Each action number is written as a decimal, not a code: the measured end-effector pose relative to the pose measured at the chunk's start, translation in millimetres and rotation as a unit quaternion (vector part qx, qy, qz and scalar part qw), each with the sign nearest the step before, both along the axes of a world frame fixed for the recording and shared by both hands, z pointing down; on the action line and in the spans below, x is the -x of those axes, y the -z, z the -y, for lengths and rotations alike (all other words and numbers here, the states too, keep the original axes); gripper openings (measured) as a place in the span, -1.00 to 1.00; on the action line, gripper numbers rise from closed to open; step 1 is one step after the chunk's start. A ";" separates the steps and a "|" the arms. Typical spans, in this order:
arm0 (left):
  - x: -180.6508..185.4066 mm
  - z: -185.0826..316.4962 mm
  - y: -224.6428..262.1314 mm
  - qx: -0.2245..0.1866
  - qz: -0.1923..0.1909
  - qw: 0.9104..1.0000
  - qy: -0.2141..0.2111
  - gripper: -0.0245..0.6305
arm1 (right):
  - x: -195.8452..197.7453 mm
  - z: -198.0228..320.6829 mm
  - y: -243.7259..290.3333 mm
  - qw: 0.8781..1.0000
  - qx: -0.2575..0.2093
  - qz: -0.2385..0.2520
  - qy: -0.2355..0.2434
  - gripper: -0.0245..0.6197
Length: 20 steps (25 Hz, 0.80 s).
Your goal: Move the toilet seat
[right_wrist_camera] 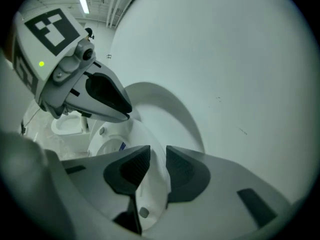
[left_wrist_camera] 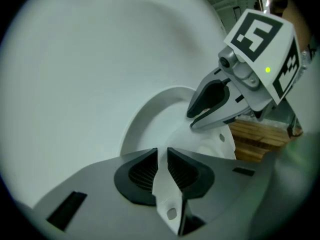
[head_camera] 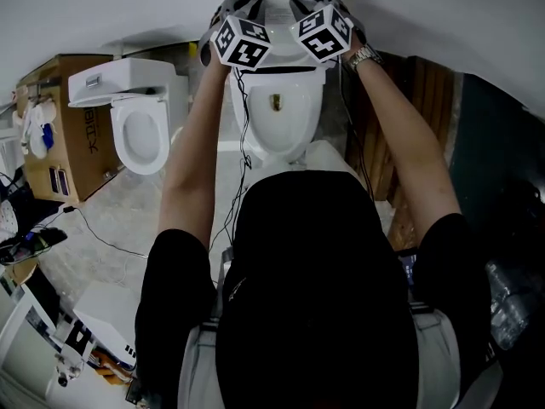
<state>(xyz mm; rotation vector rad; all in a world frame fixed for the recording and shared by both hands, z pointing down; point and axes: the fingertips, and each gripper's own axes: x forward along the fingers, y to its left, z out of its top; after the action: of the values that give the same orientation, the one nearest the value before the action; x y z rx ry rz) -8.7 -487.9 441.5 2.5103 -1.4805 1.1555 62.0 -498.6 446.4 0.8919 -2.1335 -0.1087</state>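
left gripper (left_wrist_camera: 162,156): fingers clamped seat (left_wrist_camera: 166,196) rim | right gripper (right_wrist_camera: 158,156): fingers clamped same rim | seat lay at 12 o'clock, head view

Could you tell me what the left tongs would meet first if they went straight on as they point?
The toilet seat: the left tongs already clamp its rim, so they would only slide further onto it. The broad white lid seems close behind; depth is unclear.

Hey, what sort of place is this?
Likely a workshop or storage area, not a working bathroom: one toilet stands near a second toilet beside a cardboard box, with loose cable on the floor.
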 end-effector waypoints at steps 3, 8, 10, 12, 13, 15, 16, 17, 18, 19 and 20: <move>2.8 -10.4 15.3 -0.018 -0.027 0.999 0.007 -0.72 | -5.4 -10.0 14.2 0.999 -0.001 0.047 -0.019 -0.59; 6.9 -42.1 33.9 -0.028 -0.091 0.995 0.024 -0.79 | -15.2 -39.5 37.2 0.983 0.010 0.174 -0.062 -0.84; 6.8 -59.2 38.7 -0.033 -0.106 0.993 0.029 -0.82 | -22.5 -56.9 45.3 0.976 0.010 0.206 -0.074 -0.86; 6.2 -77.3 45.9 -0.038 -0.124 0.991 0.033 -0.85 | -28.0 -77.0 53.0 0.969 0.016 0.232 -0.083 -0.88; 5.3 -86.9 50.7 -0.040 -0.138 0.989 0.033 -0.86 | -29.0 -87.7 56.5 0.966 0.020 0.242 -0.085 -0.88; 2.6 -106.6 63.2 -0.046 -0.171 0.984 0.024 -0.87 | -27.4 -110.2 63.3 0.963 0.024 0.256 -0.080 -0.88; 1.0 -116.2 69.7 -0.050 -0.186 0.981 0.018 -0.88 | -26.1 -121.2 66.6 0.962 0.024 0.259 -0.076 -0.88; -0.6 -125.6 75.6 -0.054 -0.197 0.979 0.014 -0.88 | -25.4 -131.8 69.7 0.962 0.023 0.262 -0.072 -0.88; -2.1 -134.6 80.8 -0.058 -0.207 0.977 0.011 -0.89 | -25.5 -141.9 72.5 0.961 0.023 0.267 -0.070 -0.88; -3.5 -143.4 85.7 -0.062 -0.214 0.975 0.010 -0.90 | -26.2 -151.7 75.4 0.959 0.025 0.273 -0.070 -0.88; -4.5 -152.2 90.7 -0.066 -0.222 0.973 0.010 -0.90 | -27.2 -161.2 78.7 0.957 0.027 0.281 -0.071 -0.88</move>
<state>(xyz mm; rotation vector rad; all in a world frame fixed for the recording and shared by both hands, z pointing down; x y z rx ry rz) -4.2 -335.7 350.8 2.5942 -1.4868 0.4537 89.2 -337.4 367.8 1.1390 -2.5620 0.3131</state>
